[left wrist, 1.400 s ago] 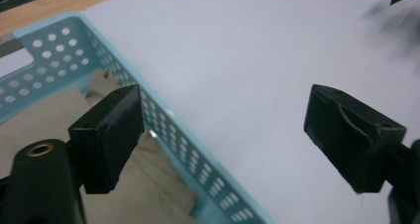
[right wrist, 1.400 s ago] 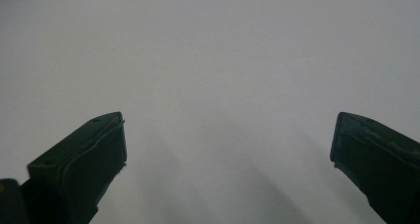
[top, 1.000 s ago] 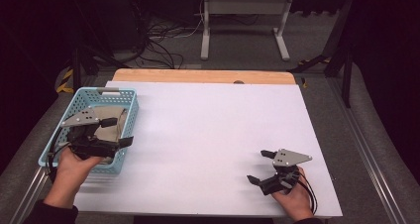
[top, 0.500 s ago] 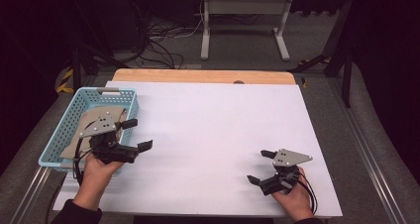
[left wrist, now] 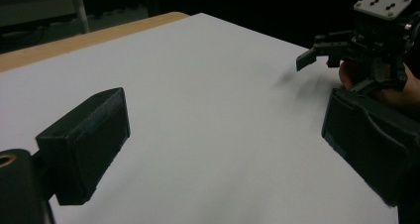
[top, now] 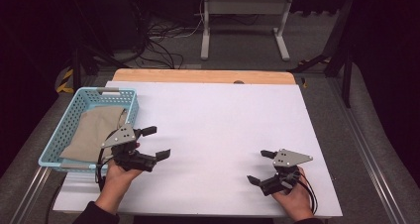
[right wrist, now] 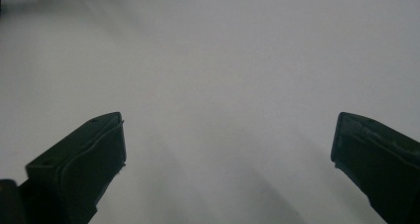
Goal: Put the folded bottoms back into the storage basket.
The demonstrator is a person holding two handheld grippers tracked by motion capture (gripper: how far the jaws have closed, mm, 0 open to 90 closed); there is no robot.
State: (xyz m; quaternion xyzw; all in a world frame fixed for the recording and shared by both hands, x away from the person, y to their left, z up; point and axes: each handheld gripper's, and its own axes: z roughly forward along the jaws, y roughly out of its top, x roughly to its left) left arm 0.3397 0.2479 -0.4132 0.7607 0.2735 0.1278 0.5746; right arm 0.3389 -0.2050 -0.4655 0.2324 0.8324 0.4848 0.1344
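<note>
Folded beige cloth (top: 94, 132) in light-blue plastic basket (top: 130, 101) lies just left of L gripper (top: 152, 143); both grippers wide, empty; R gripper (top: 261, 167) far across white surface (top: 218, 120).

Matt white sheet (top: 223, 135) over a bare wood tabletop edge (top: 198, 76). Light-blue plastic lattice basket (top: 130, 101), soft beige cloth (top: 94, 132) inside. Matt black jaws, dull grey metal plates on left gripper (top: 152, 143) and right gripper (top: 261, 167).

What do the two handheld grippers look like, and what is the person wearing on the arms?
Both the left gripper and right gripper are black, with two blocky black fingers, a grey three-cornered plate on top and a black cable trailing back. A dark sleeve covers the left forearm.
</note>
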